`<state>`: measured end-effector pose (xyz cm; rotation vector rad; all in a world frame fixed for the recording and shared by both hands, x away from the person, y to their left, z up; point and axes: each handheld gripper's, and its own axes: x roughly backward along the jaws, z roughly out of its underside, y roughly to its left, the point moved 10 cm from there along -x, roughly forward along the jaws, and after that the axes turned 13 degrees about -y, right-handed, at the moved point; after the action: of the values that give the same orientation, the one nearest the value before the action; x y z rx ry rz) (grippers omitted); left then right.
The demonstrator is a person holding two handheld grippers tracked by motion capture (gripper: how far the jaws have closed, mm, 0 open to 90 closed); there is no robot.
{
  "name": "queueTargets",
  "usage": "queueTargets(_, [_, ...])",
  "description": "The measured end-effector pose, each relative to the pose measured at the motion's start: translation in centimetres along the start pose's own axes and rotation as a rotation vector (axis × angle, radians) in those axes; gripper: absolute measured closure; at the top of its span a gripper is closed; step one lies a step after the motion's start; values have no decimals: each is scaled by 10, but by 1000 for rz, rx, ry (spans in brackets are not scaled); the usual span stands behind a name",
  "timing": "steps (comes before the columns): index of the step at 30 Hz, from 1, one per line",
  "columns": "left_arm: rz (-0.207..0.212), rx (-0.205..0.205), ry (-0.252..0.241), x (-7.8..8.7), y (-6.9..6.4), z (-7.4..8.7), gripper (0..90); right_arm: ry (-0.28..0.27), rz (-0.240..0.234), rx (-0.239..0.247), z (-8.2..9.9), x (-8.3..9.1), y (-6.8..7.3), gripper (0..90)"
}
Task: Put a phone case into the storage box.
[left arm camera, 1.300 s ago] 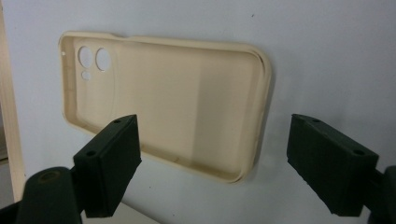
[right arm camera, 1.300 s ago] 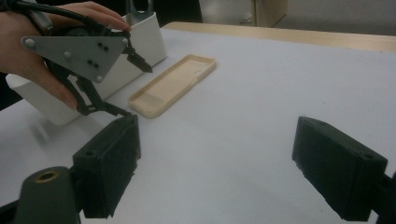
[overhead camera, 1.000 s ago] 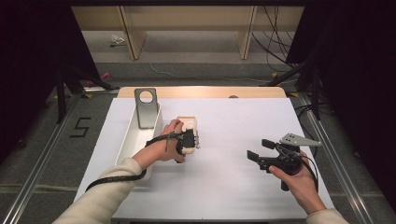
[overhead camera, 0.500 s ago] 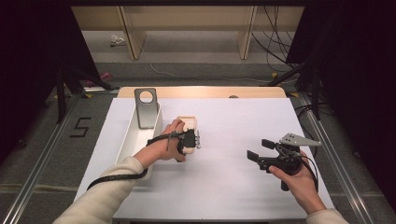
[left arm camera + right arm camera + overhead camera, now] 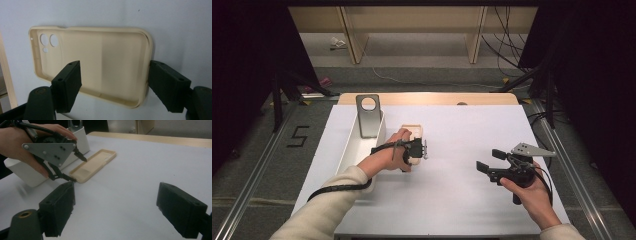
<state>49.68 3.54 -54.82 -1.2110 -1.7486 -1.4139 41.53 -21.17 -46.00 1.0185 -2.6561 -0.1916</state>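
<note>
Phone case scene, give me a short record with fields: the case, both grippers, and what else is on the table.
phone case: beige, lying flat on the white table, open side up, camera holes at one end
left gripper: jaws straddle the case's end, have just been closing, pads not yet pressing
right gripper: open, nothing between its jaws, off to the case's right
white bin: beside the case, grey metal plate standing in it

We saw a plain cream phone case (image 5: pixel 100 65) on the white table (image 5: pixel 462 200), beside a white tray (image 5: pixel 354 150), between black pads (image 5: pixel 68 82).
</note>
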Motion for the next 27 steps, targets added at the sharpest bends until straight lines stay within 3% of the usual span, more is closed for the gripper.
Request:
queueTargets(14, [33, -26, 16, -3, -4, 0, 341, 1, -2, -1, 0, 0, 0, 164])
queueTargets(21, [80, -18, 14, -1, -9, 1, 476, 0, -4, -4, 0, -1, 1, 164])
queueTargets(27, [112, -45, 23, 0, -13, 0, 586, 0, -4, -4, 0, -1, 1, 164])
